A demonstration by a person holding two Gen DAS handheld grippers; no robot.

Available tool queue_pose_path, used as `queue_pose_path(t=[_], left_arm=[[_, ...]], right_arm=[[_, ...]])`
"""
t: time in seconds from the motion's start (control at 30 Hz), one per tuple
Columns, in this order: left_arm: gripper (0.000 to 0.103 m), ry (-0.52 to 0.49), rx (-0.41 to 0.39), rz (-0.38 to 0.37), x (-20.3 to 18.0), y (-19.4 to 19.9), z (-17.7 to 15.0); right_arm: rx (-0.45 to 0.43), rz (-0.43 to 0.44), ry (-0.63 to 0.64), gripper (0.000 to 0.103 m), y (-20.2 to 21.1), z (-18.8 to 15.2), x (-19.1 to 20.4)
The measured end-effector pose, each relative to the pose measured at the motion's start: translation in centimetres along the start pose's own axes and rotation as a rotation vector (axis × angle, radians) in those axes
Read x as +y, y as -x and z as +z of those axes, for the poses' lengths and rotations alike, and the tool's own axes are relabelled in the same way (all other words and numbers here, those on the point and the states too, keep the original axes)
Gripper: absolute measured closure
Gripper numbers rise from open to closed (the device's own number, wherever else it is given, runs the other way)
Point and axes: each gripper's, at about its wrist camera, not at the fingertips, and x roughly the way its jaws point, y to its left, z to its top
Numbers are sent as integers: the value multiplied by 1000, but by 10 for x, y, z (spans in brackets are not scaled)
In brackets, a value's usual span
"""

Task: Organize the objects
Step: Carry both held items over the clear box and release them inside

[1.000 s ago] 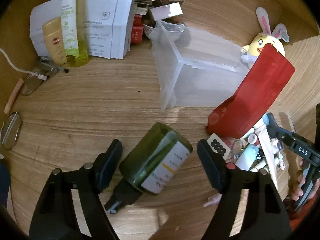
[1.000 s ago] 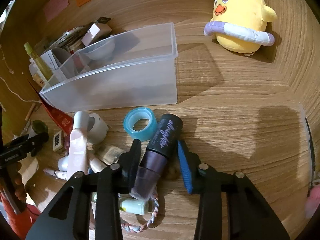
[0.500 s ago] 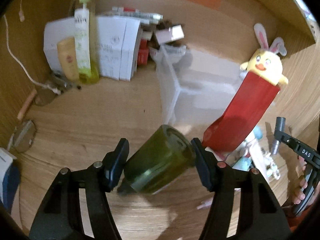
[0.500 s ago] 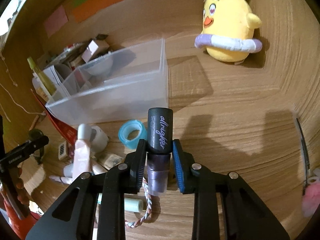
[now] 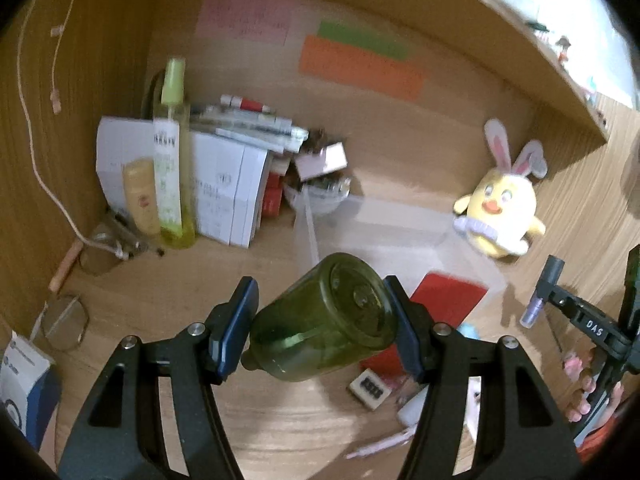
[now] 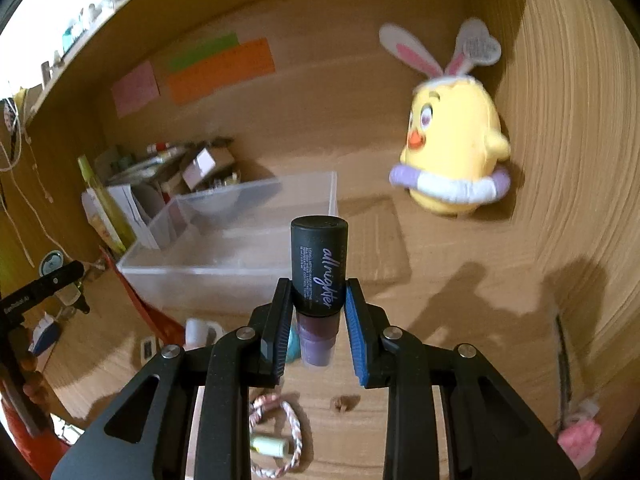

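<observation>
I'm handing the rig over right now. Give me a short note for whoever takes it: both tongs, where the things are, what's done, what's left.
Left tongs: shut on the green bottle, held clear of the desk, base forward.
Right tongs: shut on the black-capped purple bottle, cap forward.
Clear bin: ahead of both; nothing visibly inside it.
Done: both bottles picked up.
Left: probably drop both in the bin, then the small clutter in front of it.

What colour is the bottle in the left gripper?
Dark translucent green bottle; clearest in the left wrist view.

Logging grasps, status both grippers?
Left gripper shut on green bottle. Right gripper shut on black bottle. Both lifted. Clear bin ahead, unobstructed.
</observation>
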Motion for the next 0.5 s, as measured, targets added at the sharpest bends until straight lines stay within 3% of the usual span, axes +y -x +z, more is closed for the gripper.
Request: queue_pose_path(t=[0.27,0.5], left_arm=[[40,-14,-78,-15,-8,11,30],[40,-27,-81,-44,-18,-7,52]], right_arm=[[-68,21,38,79,2,25,9],[-85,48,80,80,-11,42,22]])
